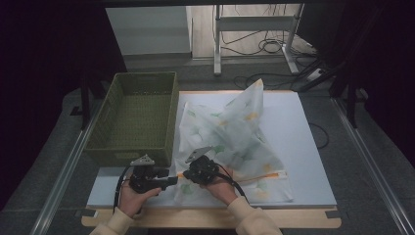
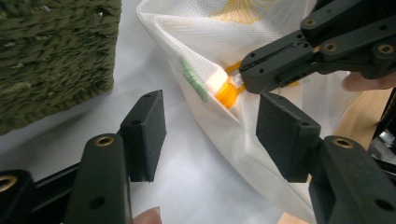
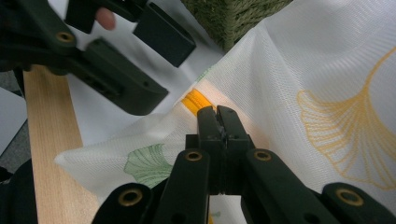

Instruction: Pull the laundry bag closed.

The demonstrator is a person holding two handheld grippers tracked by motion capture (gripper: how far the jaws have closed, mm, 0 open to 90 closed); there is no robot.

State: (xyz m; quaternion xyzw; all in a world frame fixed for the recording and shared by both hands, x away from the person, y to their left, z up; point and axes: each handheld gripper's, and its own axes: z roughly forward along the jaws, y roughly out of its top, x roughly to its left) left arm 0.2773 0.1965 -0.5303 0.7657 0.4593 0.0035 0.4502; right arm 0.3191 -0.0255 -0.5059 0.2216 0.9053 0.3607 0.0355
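Your table (image 1: pixel 303 147) carries a white top with a bare wooden strip along the near edge. The green woven basket (image 1: pixel 137 117) stands on its left part, open side up. Just right of the basket, touching its right wall in the high view, lies the white mesh bag (image 1: pixel 235 142), printed with green and yellow leaf shapes; one corner of it stands up in a peak toward the far edge, the rest spreads across the middle of the table down to the near edge. An orange zipper band runs along its near side, and the orange end of that zipper (image 3: pixel 196 100) sits at the bag's near left corner. Your right gripper (image 3: pixel 218 114) has its jaws pressed together there, pinching the bag's fabric right at the orange zipper end. Your left gripper (image 2: pixel 210 123) sits just left of it, near the basket's front corner, jaws spread apart, with the edge of the bag's corner between them but the pads not pressing on it. Your left hand (image 1: pixel 134 196) and right hand (image 1: pixel 220 188) come in from the near edge, sleeves pale.
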